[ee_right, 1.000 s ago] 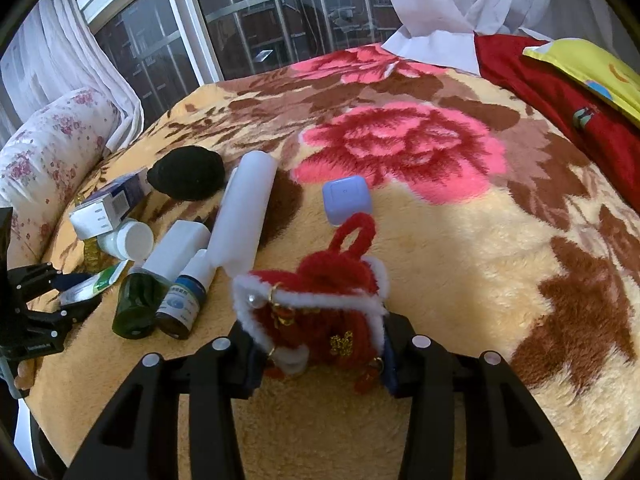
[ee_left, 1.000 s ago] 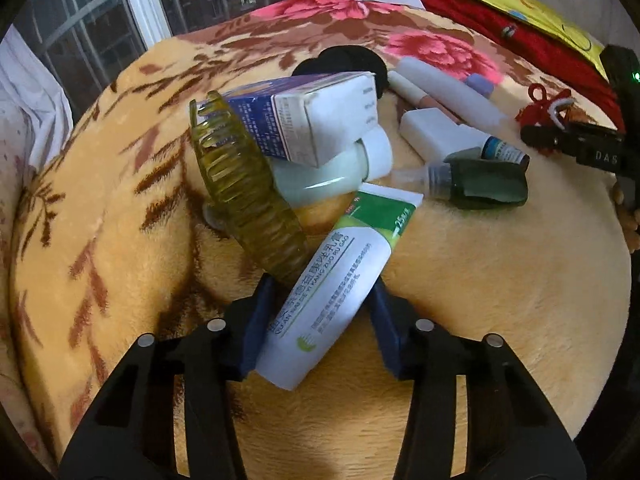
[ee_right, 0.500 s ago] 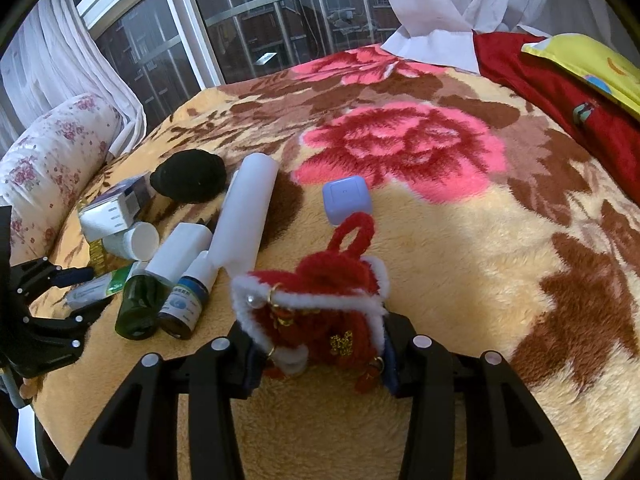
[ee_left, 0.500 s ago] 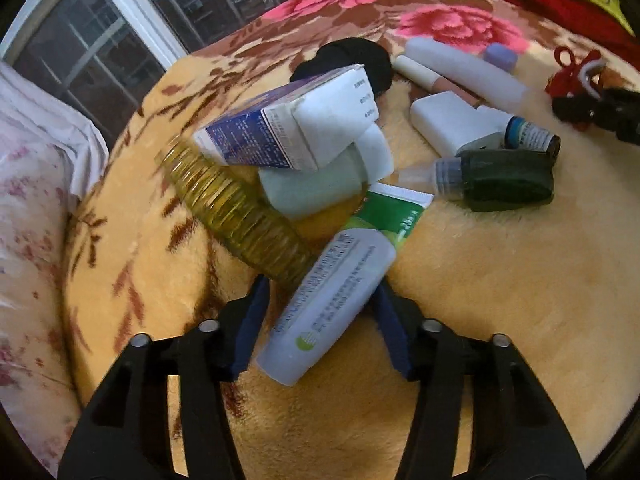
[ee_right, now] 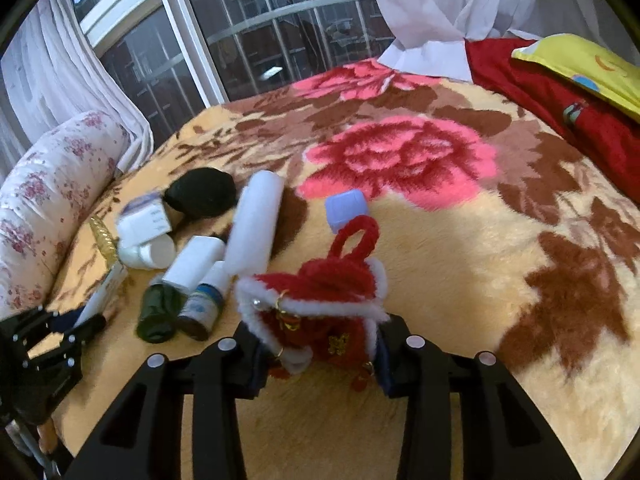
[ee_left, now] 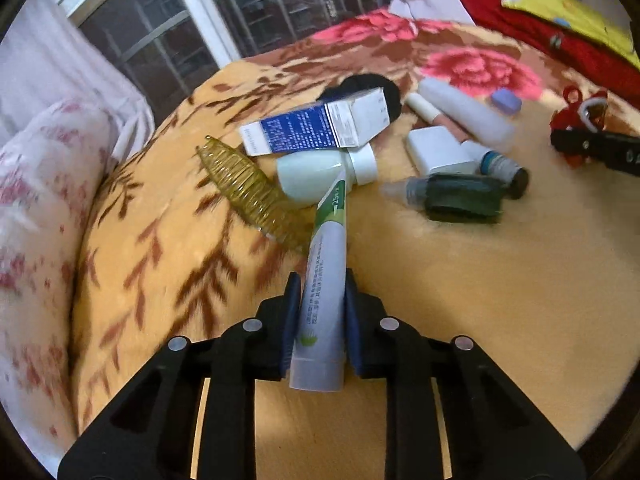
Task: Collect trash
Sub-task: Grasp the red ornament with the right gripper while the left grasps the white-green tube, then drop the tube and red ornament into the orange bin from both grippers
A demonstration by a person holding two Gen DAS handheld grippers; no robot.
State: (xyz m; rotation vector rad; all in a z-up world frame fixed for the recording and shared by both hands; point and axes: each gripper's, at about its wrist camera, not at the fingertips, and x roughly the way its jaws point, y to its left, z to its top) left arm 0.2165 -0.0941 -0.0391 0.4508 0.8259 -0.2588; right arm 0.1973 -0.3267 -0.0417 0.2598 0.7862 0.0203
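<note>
My left gripper [ee_left: 319, 316] fingers are clamped on the ointment tube [ee_left: 323, 288], long axis running straight ahead toward the pile on the bed [ee_left: 460, 300]. My right gripper [ee_right: 316, 354] fingers pinch the red pouch [ee_right: 320, 304], well right of the tube.

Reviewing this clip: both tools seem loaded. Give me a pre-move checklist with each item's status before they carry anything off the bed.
1. Left tool shut on the ointment tube: ok, both pads press its sides.
2. Tube clear of the pile: cannot tell; its green end overlaps the white bottle and lies close to the amber comb.
3. Right tool shut on the red knitted pouch: ok, the fingers squeeze its lower part.
4. Pouch clear of the neighbouring small bottles: ok, a gap shows.
5. Trash container in sight: not ok, none is visible in either view.
</note>
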